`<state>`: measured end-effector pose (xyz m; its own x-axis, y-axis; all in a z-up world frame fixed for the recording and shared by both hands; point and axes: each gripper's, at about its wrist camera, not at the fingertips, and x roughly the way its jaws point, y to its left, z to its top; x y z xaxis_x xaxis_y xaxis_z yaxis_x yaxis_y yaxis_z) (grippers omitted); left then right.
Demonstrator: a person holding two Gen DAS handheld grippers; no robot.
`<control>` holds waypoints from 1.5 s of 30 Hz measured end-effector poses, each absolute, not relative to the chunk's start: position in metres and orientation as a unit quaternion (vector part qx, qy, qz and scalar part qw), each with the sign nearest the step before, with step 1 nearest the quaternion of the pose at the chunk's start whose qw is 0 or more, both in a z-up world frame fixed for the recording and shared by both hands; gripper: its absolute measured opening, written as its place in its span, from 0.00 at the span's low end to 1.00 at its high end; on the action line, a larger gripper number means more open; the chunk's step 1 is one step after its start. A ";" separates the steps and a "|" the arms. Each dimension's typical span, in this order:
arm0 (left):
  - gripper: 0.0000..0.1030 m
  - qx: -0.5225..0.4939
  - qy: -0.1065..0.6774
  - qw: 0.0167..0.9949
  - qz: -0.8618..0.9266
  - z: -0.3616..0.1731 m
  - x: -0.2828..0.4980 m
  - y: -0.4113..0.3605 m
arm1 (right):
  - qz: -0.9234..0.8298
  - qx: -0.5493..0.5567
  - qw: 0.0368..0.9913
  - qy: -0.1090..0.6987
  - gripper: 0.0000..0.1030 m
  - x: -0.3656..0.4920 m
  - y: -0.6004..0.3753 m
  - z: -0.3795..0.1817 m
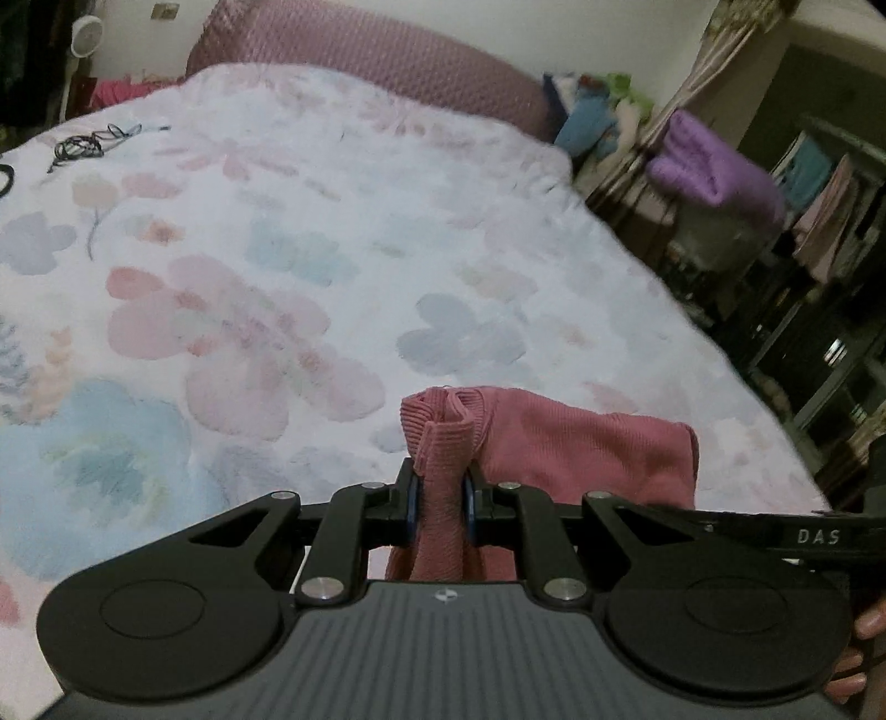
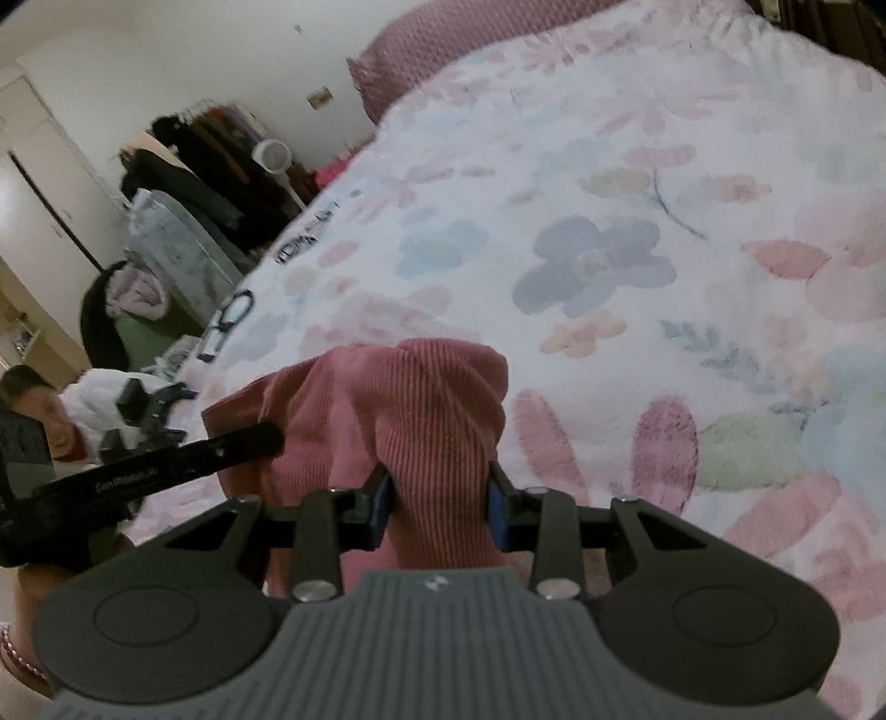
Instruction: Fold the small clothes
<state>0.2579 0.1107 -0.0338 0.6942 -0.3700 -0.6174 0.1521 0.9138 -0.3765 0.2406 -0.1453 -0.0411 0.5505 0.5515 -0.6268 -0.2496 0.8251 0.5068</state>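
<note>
A small pink ribbed garment [image 1: 576, 443] hangs between both grippers above a floral bedspread [image 1: 310, 260]. My left gripper [image 1: 440, 498] is shut on a bunched ribbed edge of it, which sticks up between the blue pads. In the right wrist view my right gripper [image 2: 440, 498] is shut on a thick fold of the same garment [image 2: 410, 399]. The other gripper's black finger [image 2: 243, 440] shows at the left, against the cloth. The garment's lower part is hidden behind the gripper bodies.
The bed carries a pink headboard cushion [image 1: 360, 50] at the far end and black cables [image 1: 83, 144] near its left edge. Shelves and a purple blanket [image 1: 709, 166] stand right of the bed. A clothes rack [image 2: 205, 160] and a person [image 2: 39, 410] are at its other side.
</note>
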 end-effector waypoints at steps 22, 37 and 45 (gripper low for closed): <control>0.37 -0.158 0.462 0.859 -0.155 -0.124 0.328 0.128 | 0.174 0.225 0.823 0.492 0.42 0.328 -0.160 -0.140; 0.64 -0.109 0.401 0.901 -0.123 -0.046 0.247 0.143 | 0.170 0.097 0.887 0.419 0.43 0.256 -0.165 -0.070; 0.47 -0.026 0.412 0.884 -0.220 -0.031 0.171 0.098 | 0.222 0.037 0.871 0.436 0.28 0.179 -0.138 -0.070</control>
